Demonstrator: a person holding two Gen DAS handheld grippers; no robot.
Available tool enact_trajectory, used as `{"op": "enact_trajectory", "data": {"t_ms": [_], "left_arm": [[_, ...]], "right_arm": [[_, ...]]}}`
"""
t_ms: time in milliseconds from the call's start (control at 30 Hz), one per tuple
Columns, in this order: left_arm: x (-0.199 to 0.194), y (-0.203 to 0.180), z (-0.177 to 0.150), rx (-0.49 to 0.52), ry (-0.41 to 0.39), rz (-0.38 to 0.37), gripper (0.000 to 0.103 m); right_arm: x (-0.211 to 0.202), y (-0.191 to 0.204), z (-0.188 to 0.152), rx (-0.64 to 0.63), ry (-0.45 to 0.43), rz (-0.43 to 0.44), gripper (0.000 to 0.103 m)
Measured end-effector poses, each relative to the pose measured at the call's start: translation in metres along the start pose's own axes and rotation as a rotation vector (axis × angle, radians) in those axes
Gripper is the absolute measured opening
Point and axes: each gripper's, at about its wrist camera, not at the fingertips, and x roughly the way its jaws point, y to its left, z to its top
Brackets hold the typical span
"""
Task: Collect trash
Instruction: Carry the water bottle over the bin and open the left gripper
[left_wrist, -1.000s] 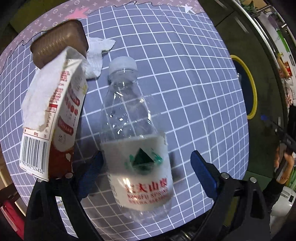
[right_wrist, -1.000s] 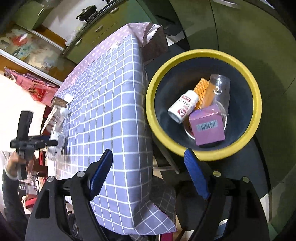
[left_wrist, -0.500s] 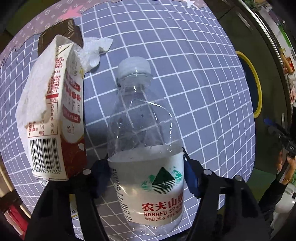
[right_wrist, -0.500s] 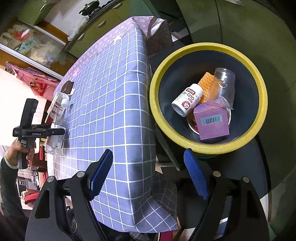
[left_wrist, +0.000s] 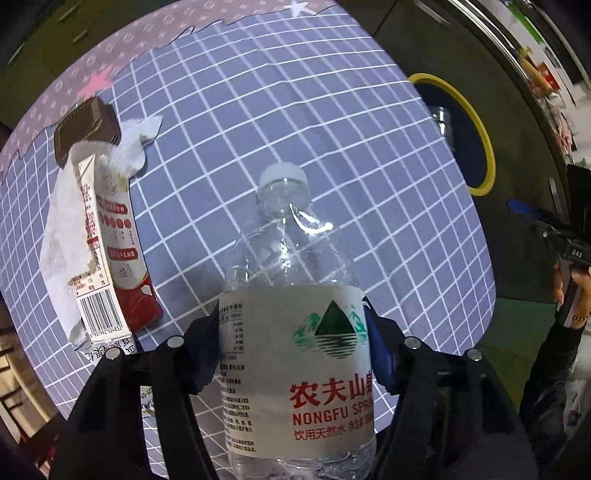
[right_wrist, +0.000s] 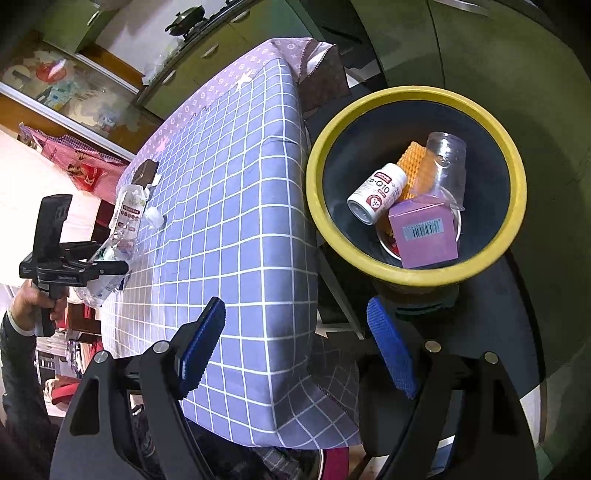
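Note:
My left gripper (left_wrist: 293, 347) is shut on a clear plastic water bottle (left_wrist: 295, 332) with a white label and white cap, held lifted above the checked tablecloth (left_wrist: 295, 129). A red and white carton (left_wrist: 107, 251) with tissue paper stuffed in it stands to its left. A yellow-rimmed bin (right_wrist: 413, 203) stands on the floor past the table's right edge and holds a white pill bottle (right_wrist: 376, 192), a pink box (right_wrist: 424, 232), an orange piece and a clear cup. My right gripper (right_wrist: 295, 343) is open and empty, near the table's corner beside the bin. The left gripper (right_wrist: 92, 269) with the bottle shows in the right wrist view.
A dark brown box (left_wrist: 86, 129) and a crumpled white tissue (left_wrist: 138, 140) lie at the table's far left, behind the carton. The bin's rim (left_wrist: 476, 129) shows right of the table in the left wrist view. Green cabinets stand behind the table.
My left gripper has closed on the water bottle and raised it off the table, tilting it more upright. The right gripper has shifted slightly, staying open near the bin.

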Motion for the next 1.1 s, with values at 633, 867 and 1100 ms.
{"op": "enact_trajectory", "data": {"t_ms": [633,867,1100], "left_arm": [[-0.046,-0.081,0.030,0.215,-0.114,-0.005,0.063],[-0.027,-0.183,0.091,0.409,-0.155,-0.093,0.063],[0.046,-0.239,0.157,0.416,-0.147,-0.098,0.064]], "right_arm": [[-0.040,-0.014,-0.021,0.019,-0.088,-0.003,0.078],[-0.074,-0.042,-0.050,0.090,-0.151,-0.038,0.078],[-0.084,-0.074,-0.075,0.180,-0.165,-0.043,0.078]]}}
